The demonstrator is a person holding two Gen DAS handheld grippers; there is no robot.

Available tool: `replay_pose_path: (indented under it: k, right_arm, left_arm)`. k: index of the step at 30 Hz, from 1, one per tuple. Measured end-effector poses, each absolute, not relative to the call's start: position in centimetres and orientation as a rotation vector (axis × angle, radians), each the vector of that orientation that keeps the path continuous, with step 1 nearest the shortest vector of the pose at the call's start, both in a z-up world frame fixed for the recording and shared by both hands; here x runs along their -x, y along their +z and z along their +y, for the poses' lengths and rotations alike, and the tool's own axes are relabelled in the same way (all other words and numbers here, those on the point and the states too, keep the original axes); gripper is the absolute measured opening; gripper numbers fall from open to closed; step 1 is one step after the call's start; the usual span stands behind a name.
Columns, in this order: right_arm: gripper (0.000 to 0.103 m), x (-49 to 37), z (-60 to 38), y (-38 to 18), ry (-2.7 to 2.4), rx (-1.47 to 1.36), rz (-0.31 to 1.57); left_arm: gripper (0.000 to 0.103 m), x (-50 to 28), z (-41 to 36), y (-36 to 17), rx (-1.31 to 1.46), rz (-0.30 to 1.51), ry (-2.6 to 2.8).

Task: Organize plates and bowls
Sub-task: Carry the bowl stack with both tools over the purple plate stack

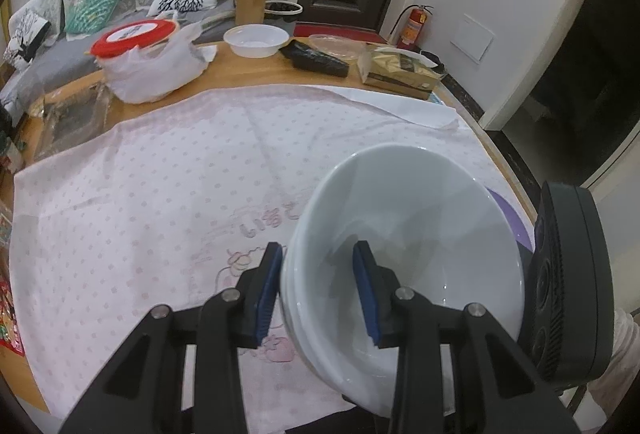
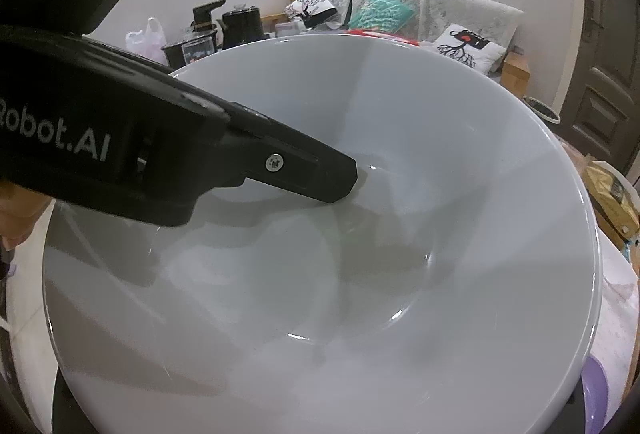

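A stack of white bowls (image 1: 420,226) is tilted above the pink dotted tablecloth (image 1: 160,194). My left gripper (image 1: 318,286) straddles the stack's near rim, one blue pad outside and one inside the top bowl, with gaps showing at the pads. In the right wrist view the bowl (image 2: 360,274) fills the frame and hides my right gripper's fingers. The left gripper's inner finger (image 2: 312,174) reaches into it there. The right gripper's body (image 1: 568,286) shows at the bowl's right side. A purple plate (image 1: 516,218) lies under the bowls; it also shows in the right wrist view (image 2: 596,394).
On the wooden table's far side (image 1: 260,70) are a red-lidded container in a white bag (image 1: 148,54), a white plastic bowl (image 1: 256,40), a clear lid (image 1: 340,44), a dark pouch (image 1: 316,60) and a brown box (image 1: 400,72). A sofa stands behind.
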State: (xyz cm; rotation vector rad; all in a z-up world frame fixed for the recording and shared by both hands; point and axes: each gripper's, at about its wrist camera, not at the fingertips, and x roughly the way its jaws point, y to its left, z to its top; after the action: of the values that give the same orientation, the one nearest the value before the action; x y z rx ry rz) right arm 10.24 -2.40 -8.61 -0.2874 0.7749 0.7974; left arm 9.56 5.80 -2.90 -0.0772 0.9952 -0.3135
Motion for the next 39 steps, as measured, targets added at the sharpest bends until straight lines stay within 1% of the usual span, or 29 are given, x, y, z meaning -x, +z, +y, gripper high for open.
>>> replay_pose_path:
  k: [18, 39]
  right_arm:
    - [0.101, -9.3, -9.8, -8.1, 0.735, 0.246, 0.779]
    - [0.101, -10.0, -18.5, -9.1, 0.631, 0.214, 0.836]
  left_arm:
    - [0.032, -10.1, -2.1, -2.4, 0.013, 1.011, -0.37]
    - [0.032, -12.1, -11.0, -4.1, -0.019, 1.062, -0.474]
